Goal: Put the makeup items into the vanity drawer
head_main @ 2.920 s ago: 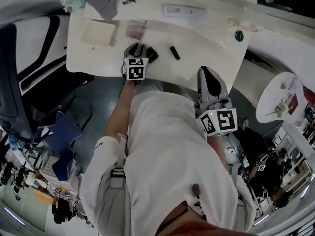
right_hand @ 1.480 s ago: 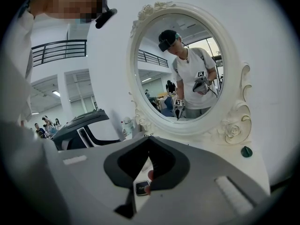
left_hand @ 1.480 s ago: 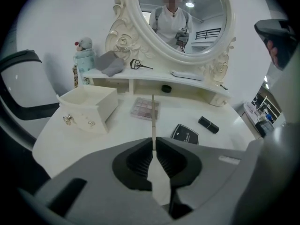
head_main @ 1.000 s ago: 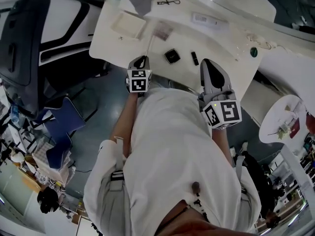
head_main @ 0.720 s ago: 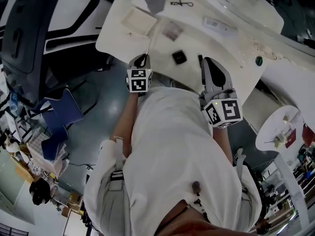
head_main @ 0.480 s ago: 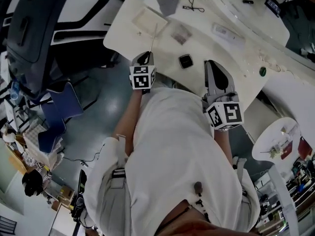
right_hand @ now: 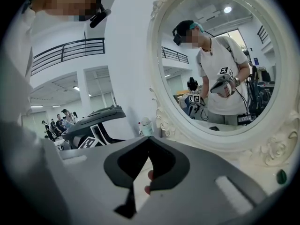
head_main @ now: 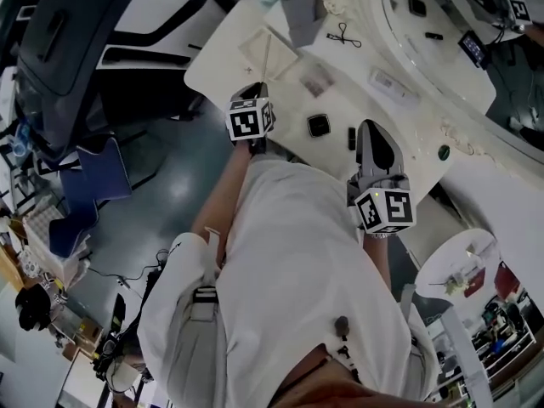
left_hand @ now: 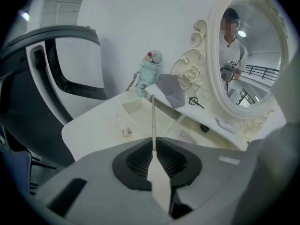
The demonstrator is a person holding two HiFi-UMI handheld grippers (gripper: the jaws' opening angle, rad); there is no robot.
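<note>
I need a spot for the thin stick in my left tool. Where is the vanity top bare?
Bare: the vanity top's front left corner, between the drawer and the edge, save a tiny stud; between the black compact and the white box. Crowded: by the mirror, around the grey pouch.

The white vanity tabletop is plain. On it, the folded fabric cloth is grey and the square glossy compact is black. The thin stick is white. The grey left gripper and grey right gripper bear black-and-white square-marker cubes.
</note>
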